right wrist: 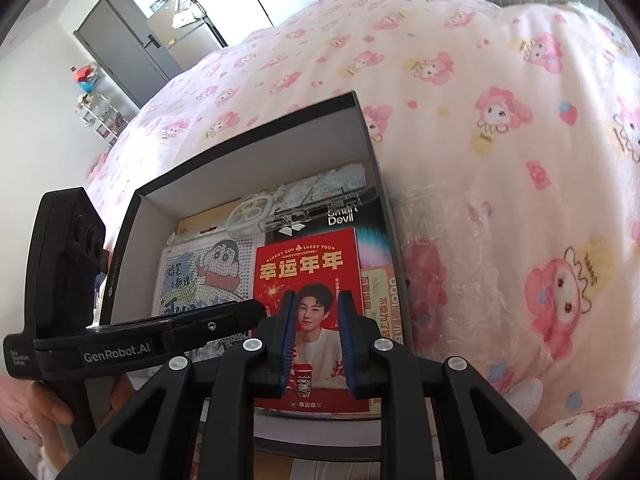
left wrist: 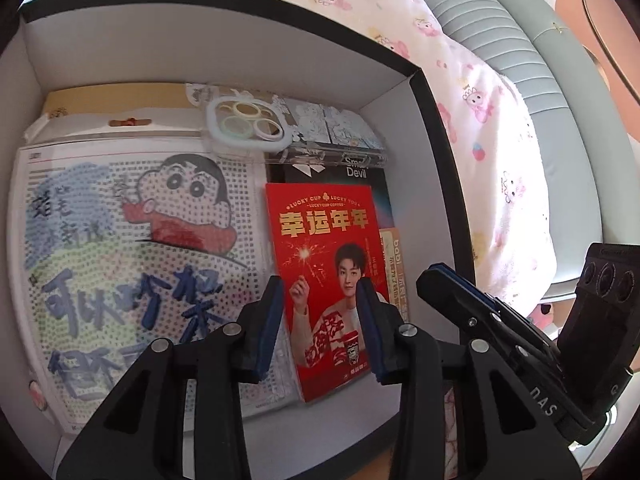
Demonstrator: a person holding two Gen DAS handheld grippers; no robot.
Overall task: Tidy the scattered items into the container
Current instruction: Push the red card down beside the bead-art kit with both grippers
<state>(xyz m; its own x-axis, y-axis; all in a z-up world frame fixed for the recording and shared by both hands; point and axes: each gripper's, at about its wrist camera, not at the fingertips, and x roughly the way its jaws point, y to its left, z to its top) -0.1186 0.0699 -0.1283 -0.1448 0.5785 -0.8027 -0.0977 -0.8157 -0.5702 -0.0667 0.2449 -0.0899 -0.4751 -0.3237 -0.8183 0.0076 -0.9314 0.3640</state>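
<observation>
A black box with white inner walls (left wrist: 248,60) (right wrist: 256,148) stands by a bed. Inside lie a red card showing a man (left wrist: 326,280) (right wrist: 308,276), a cartoon bead-art sheet (left wrist: 132,260) (right wrist: 208,276), a clear phone case (left wrist: 276,128) (right wrist: 304,196) and a black Smart Devil packet (left wrist: 356,176) (right wrist: 344,216). My left gripper (left wrist: 320,328) is open and empty above the red card. My right gripper (right wrist: 316,344) is open and empty, also above the red card. The right gripper also shows in the left wrist view (left wrist: 500,320), and the left gripper shows in the right wrist view (right wrist: 180,328).
A white blanket with pink cartoon prints (left wrist: 460,80) (right wrist: 480,120) covers the bed beside the box. A grey door (right wrist: 124,44) and a small shelf rack (right wrist: 100,112) stand at the far left. A grey padded headboard (left wrist: 500,20) is behind.
</observation>
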